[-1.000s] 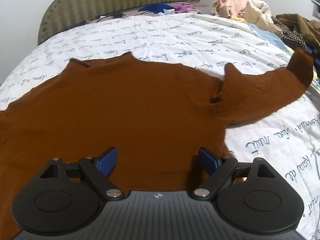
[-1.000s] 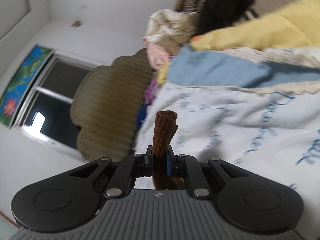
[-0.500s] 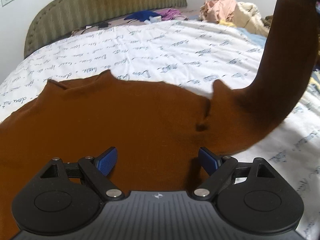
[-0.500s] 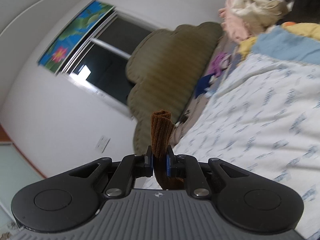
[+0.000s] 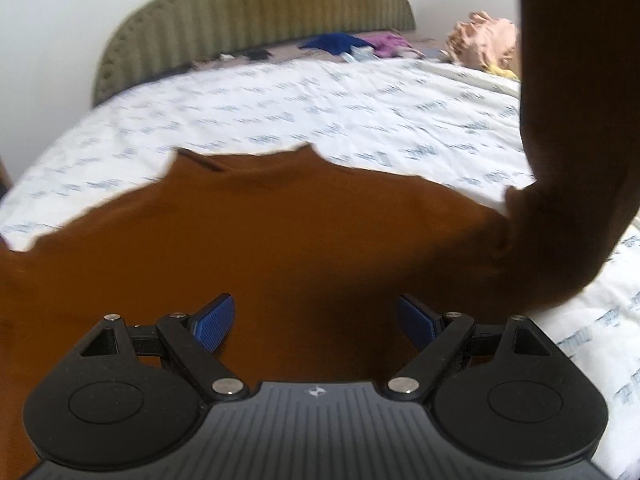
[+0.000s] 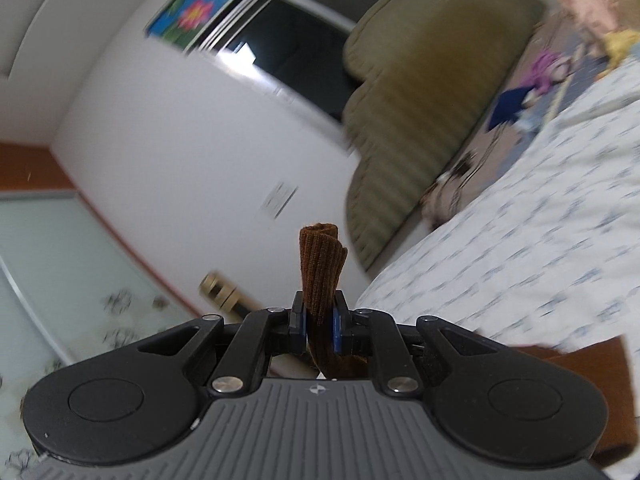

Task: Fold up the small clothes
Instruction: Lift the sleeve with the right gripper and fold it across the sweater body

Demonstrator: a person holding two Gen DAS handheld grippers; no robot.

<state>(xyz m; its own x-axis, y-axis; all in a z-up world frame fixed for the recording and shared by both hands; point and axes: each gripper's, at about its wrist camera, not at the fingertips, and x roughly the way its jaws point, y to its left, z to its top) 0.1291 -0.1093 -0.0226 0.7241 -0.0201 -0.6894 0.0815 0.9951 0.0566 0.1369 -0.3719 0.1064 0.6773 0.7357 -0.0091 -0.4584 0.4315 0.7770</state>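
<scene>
Left wrist view: looks over the bed (image 5: 360,112); it is big, with a white cover that has blue writing on it; a green headboard (image 5: 248,20) stands at the far end
Brown top: the brown top (image 5: 256,248) lies flat on the bed, just past the left gripper; its neck points to the headboard; it covers most of the near side of the bed
Sleeve: the right sleeve (image 5: 576,128) is up in the air; it goes from the shoulder of the top up and out of the picture; its end, the cuff (image 6: 320,264), shows in the right wrist view
Pile of clothes: more clothes (image 5: 484,40) sit in a heap at the far right of the bed, well away from the top; a few small ones lie by the headboard
Left gripper: the left gripper (image 5: 316,318) is wide apart and has nothing in it; it hovers over the low part of the top; I cannot tell if it touches the cloth
Right gripper: the right gripper (image 6: 320,326) is squeezed tight on the cuff; the ribbed end pokes out past the blue pads; this gripper is tipped up, so it sees the wall and window
How far along: I think the folding has just begun; no fold lies on the top yet; the lifted sleeve has to come across the body and be laid down; then the other sleeve, which I cannot see well; then the body has to be folded up
</scene>
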